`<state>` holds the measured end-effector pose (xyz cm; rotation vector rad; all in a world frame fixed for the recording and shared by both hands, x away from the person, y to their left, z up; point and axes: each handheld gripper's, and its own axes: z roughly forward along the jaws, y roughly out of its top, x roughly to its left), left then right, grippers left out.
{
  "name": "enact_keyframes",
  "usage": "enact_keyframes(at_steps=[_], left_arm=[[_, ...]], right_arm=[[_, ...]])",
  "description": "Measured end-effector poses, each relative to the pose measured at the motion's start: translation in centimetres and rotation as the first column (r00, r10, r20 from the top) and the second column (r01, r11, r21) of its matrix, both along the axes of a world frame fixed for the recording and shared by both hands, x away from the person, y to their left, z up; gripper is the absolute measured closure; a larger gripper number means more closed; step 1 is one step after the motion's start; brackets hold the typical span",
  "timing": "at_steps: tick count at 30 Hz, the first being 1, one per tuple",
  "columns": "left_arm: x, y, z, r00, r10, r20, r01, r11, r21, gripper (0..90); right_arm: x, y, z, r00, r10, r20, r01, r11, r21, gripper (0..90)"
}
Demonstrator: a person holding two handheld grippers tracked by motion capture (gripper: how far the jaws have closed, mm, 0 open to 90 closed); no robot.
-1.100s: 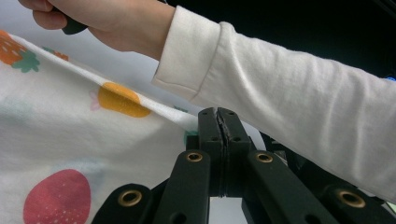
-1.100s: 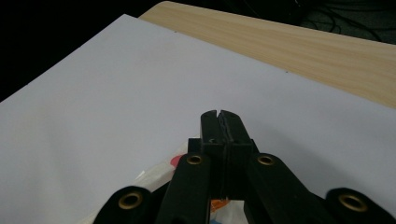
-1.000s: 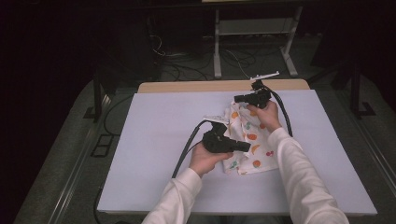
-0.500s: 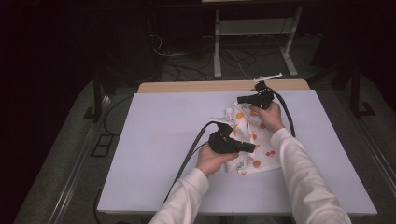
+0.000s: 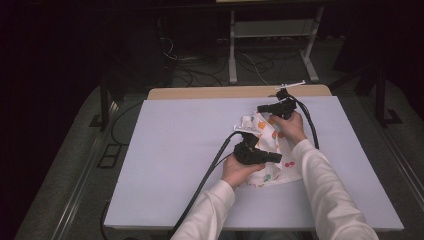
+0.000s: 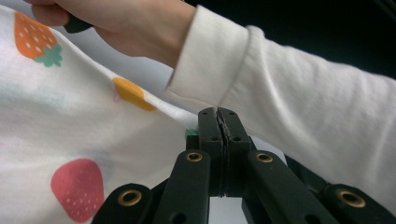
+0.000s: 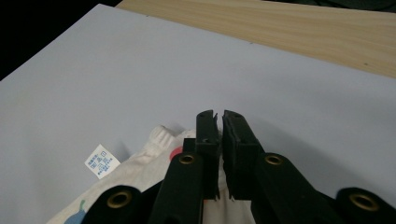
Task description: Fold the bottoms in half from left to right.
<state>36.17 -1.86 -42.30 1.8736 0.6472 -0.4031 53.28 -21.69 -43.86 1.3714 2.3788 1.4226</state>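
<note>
- The cloth (image 5: 269,150), white with a strawberry print, lies crumpled on the table (image 5: 175,150), right of centre, between the two hands.
- It looks light, soft and limp; it will likely sag and fold wherever it is not held, so hems or corners seem the best places to grip.
- The left gripper (image 6: 218,123) has its jaws pressed together at the cloth's near edge; whether fabric is pinched there cannot be told.
- The right gripper (image 7: 219,122) has just been opening: a thin gap shows between its jaws, nothing visibly clamped, above the cloth's far edge near a cuff (image 7: 161,135) and label (image 7: 100,160).
</note>
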Motion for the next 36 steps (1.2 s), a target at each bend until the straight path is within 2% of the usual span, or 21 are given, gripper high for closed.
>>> enact_keyframes(at_steps=[4,10,12,15,17,18,19,20,21,24,29,31,36], left_arm=[[0.1,-1.4,-0.6,0.9999,0.002,-0.012,-0.002,1.0,-0.003,88.8],[0.2,-3.0,-0.9,0.9998,0.003,-0.021,-0.003,1.0,0.005,88.8],[0.2,-3.5,-1.0,0.9997,0.001,-0.024,-0.001,1.0,0.009,88.8],[0.3,-4.2,-1.1,0.9996,0.001,-0.029,0.0,0.9999,0.014,88.8],[0.4,-4.7,-1.2,0.9995,-0.002,-0.033,0.003,0.9996,0.029,88.8],[0.4,-4.9,-1.3,0.9993,-0.003,-0.038,0.004,0.9994,0.034,88.8],[0.4,-5.1,-1.5,0.9991,-0.005,-0.043,0.006,0.9991,0.041,88.8],[0.4,-5.5,-1.7,0.9986,-0.003,-0.052,0.006,0.9982,0.059,88.8],[0.4,-5.5,-1.7,0.9986,-0.003,-0.052,0.006,0.9982,0.059,88.8],[0.4,-6.0,-2.0,0.9984,-0.008,-0.055,0.012,0.9963,0.085,88.8],[0.4,-6.8,-2.3,0.998,-0.006,-0.063,0.013,0.9944,0.105,88.8],[0.4,-7.1,-2.3,0.9984,-0.009,-0.055,0.016,0.9929,0.118,88.8],[0.4,-7.8,-2.6,0.9976,-0.022,-0.066,0.031,0.9901,0.137,88.7]], right_arm=[[-0.8,-0.9,0.5,0.9987,-0.045,0.021,0.046,0.998,-0.034,76.2],[-1.8,-2.8,1.3,0.9922,-0.114,0.05,0.117,0.992,-0.042,65.1],[-2.0,-3.1,1.4,0.991,-0.123,0.054,0.125,0.991,-0.043,62.7],[-2.6,-4.0,1.6,0.9867,-0.151,0.061,0.153,0.987,-0.042,46.0],[-2.8,-4.4,1.6,0.9853,-0.162,0.056,0.164,0.985,-0.046,37.9],[-2.8,-4.4,1.6,0.9853,-0.162,0.056,0.164,0.985,-0.046,37.9],[-2.9,-4.6,1.6,0.9842,-0.168,0.055,0.171,0.984,-0.047,33.2],[-3.1,-4.9,1.6,0.9824,-0.18,0.049,0.183,0.982,-0.047,24.1],[-3.2,-5.0,1.5,0.981,-0.188,0.048,0.19,0.981,-0.045,21.1],[-3.3,-5.2,1.5,0.9804,-0.192,0.044,0.194,0.98,-0.046,16.0],[-3.8,-5.7,1.2,0.9808,-0.192,0.036,0.193,0.98,-0.047,8.3],[-3.9,-5.8,1.2,0.9814,-0.189,0.036,0.19,0.981,-0.049,7.2],[-4.2,-6.2,1.4,0.9808,-0.191,0.039,0.193,0.98,-0.041,2.7]])
